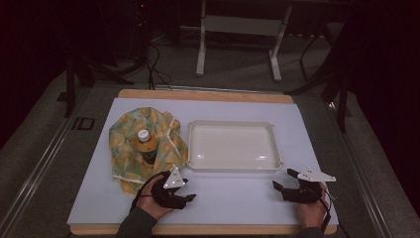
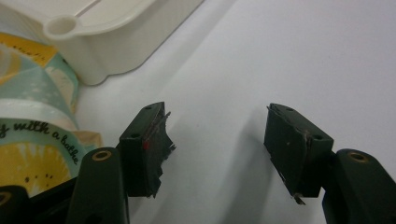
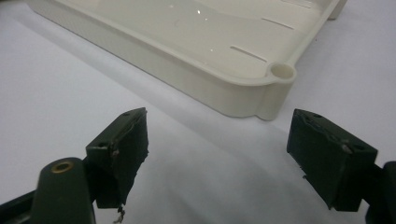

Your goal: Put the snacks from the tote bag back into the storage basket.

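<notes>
Both grippers parked low and empty at the near edge, nothing picked up yet.

Nearest, the left gripper (image 1: pixel 184 191) rests on the counter (image 1: pixel 233 198) with jaws wide apart, just beside the cloth's (image 1: pixel 126 134) near corner, probably to reach it first. The right gripper (image 1: pixel 285 179) sits with jaws spread too, aimed at the tray's (image 1: pixel 233 167) near corner. Farther back, the bottle (image 1: pixel 146 147) lies on the lemon-print cloth, left of the empty tray, likely the place it is headed for.
</notes>
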The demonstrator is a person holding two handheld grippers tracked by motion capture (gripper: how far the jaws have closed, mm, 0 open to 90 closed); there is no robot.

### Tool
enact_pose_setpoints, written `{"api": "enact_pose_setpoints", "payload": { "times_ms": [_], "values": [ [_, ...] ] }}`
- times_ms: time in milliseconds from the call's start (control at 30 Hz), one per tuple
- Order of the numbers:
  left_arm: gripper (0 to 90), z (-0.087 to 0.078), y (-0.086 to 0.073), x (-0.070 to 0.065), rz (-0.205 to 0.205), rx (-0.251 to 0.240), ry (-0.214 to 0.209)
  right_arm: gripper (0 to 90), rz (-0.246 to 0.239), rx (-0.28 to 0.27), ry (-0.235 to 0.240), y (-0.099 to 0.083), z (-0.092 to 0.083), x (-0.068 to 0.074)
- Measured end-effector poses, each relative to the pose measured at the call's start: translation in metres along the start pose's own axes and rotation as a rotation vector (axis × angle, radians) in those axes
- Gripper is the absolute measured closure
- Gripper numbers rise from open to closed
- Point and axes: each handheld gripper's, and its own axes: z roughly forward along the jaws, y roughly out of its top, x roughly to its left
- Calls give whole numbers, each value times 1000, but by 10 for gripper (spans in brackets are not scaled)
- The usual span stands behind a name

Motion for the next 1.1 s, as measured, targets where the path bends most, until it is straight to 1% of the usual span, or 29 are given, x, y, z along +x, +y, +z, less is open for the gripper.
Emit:
{"api": "enact_pose_setpoints", "payload": {
  "times_ms": [33, 67, 167, 200, 300, 367, 433, 500, 567, 600, 633, 667, 800, 900, 1100],
  "values": [
    [397, 0, 0, 0, 0, 0, 0, 201, 0, 0, 0, 0, 0, 0],
    [398, -3, 3, 0, 9, 5, -8, 198, 0, -5, -1, 0, 0, 0],
    [399, -5, 4, 0, 11, 3, -14, 198, -5, -7, -4, 0, -1, 0],
    [399, -11, 9, 0, 33, 8, -21, 197, -13, -8, -7, 0, -1, 2],
    [399, -19, 14, 0, 44, 8, -45, 197, -19, -8, -10, -1, -1, 2],
    [400, -25, 18, 0, 59, 12, -61, 197, -25, -12, -12, -1, -1, 3],
    [403, -29, 21, -1, 79, 25, -65, 197, -24, -18, -12, -1, -2, 3],
    [403, -33, 25, -3, 108, 49, -59, 198, -22, -18, -12, -1, -2, 3],
    [401, -36, 27, -2, 134, 73, -38, 198, -27, -18, -11, -1, -2, 3],
    [401, -38, 28, -1, 131, 80, -35, 198, -31, -18, -12, -1, -2, 3],
    [402, -40, 28, 0, 120, 78, -37, 198, -33, -19, -12, -1, -2, 4],
    [402, -42, 28, 2, 118, 79, -39, 198, -34, -19, -13, -1, -2, 4],
    [401, -49, 27, 7, 119, 95, -38, 198, -35, -20, -11, -1, -2, 4],
    [407, -55, 27, 10, 118, 100, -54, 199, -35, -21, -11, -1, -2, 4],
    [453, -64, 29, 14, 149, 164, -79, 198, -36, -20, -9, -1, -2, 5]
  ]
}}
